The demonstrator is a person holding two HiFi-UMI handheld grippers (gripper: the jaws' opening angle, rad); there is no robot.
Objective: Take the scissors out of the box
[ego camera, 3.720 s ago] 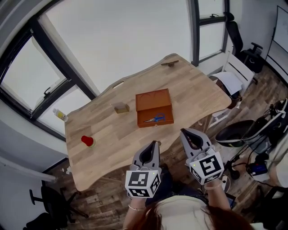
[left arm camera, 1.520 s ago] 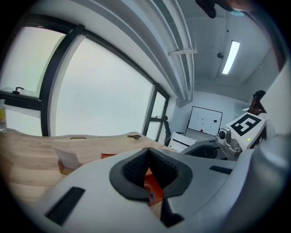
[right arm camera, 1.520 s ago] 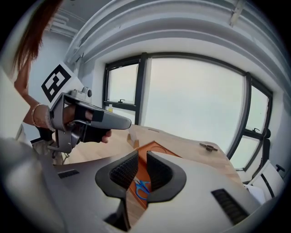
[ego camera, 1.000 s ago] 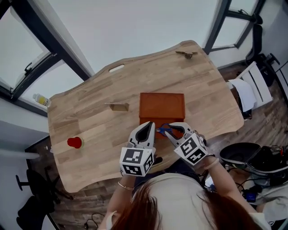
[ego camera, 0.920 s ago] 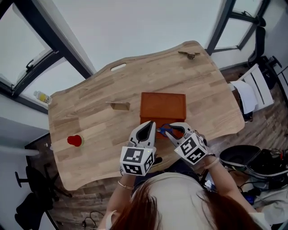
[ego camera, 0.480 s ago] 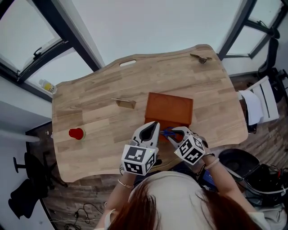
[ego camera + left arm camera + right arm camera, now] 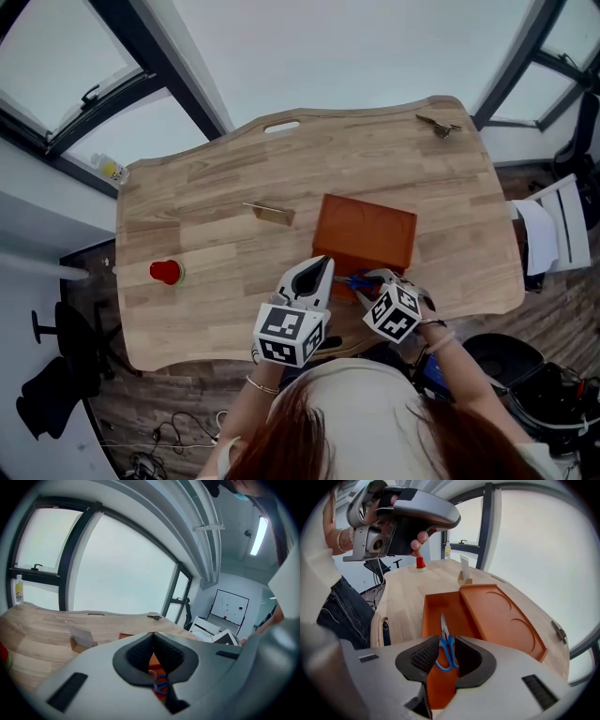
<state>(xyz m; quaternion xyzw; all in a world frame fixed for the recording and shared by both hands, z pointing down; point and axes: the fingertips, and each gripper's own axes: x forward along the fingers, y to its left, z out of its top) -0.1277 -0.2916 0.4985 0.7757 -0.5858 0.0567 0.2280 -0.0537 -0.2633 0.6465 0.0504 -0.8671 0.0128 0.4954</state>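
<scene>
An orange box [image 7: 367, 232] lies open on the wooden table [image 7: 206, 234], its lid [image 7: 501, 613] folded back beside the tray [image 7: 436, 609]. Blue-handled scissors [image 7: 443, 629] lie flat in the tray, blades pointing away from me. My right gripper [image 7: 446, 641] points steeply down over the tray's near end; its jaws are opening and the blue handles sit between them, with the pads off them. In the head view the right gripper [image 7: 371, 279] hangs at the box's front edge. The left gripper [image 7: 321, 263], shut and empty, hovers just left of the box; its tips [image 7: 153, 633] meet.
A red cup [image 7: 166, 272] stands at the table's left. A small wooden card holder [image 7: 270, 213] sits left of the box. A metal fitting [image 7: 438, 124] lies at the far right corner. A bottle [image 7: 110, 169] stands on the window sill. The table's near edge is right below both grippers.
The right gripper has sunk into the box's near end over the scissors, tilting further down with its jaws spreading. The left gripper has edged slightly toward the box.
</scene>
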